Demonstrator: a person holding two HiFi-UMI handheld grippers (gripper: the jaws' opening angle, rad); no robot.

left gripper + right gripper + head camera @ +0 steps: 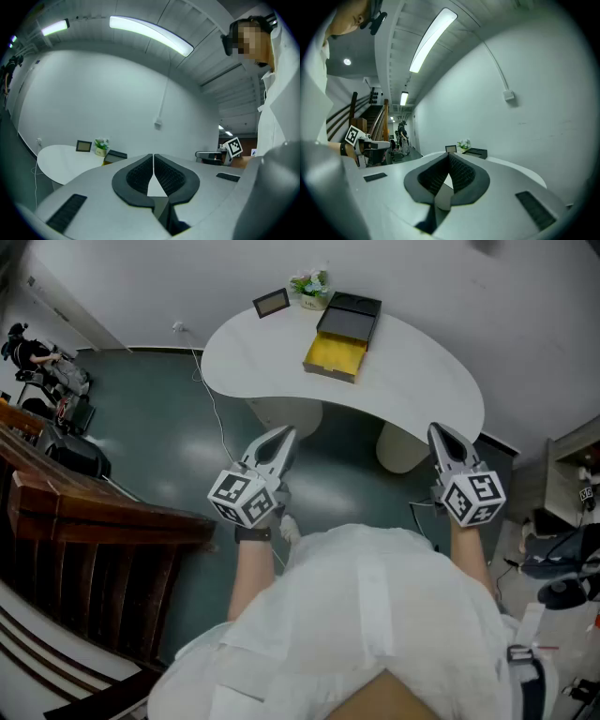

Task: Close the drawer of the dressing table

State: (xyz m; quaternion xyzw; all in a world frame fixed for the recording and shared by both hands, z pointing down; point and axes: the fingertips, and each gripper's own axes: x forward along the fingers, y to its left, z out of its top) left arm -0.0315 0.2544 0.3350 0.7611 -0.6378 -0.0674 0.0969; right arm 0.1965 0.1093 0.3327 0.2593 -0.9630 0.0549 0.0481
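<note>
A person in white faces a curved white surface (427,381) and holds two grippers out in front of the body. The left gripper (287,434) has its fingers pressed together with nothing between them. The right gripper (437,430) is likewise closed and empty. The drawer (335,356), yellow inside, is pulled out of a black box (354,313) toward the person, well apart from both grippers. Beyond the drawer and to its left sit a small potted plant (310,287) and, further left, a picture frame (271,303). The step in hand appears to be the approach. To do it well, bring one closed gripper squarely to the middle of the drawer's front face and push straight along its slide. The other gripper could steady the box so it does not skid toward the wall. Counted: one drawer, one box, one plant, one frame, two grippers.
</note>
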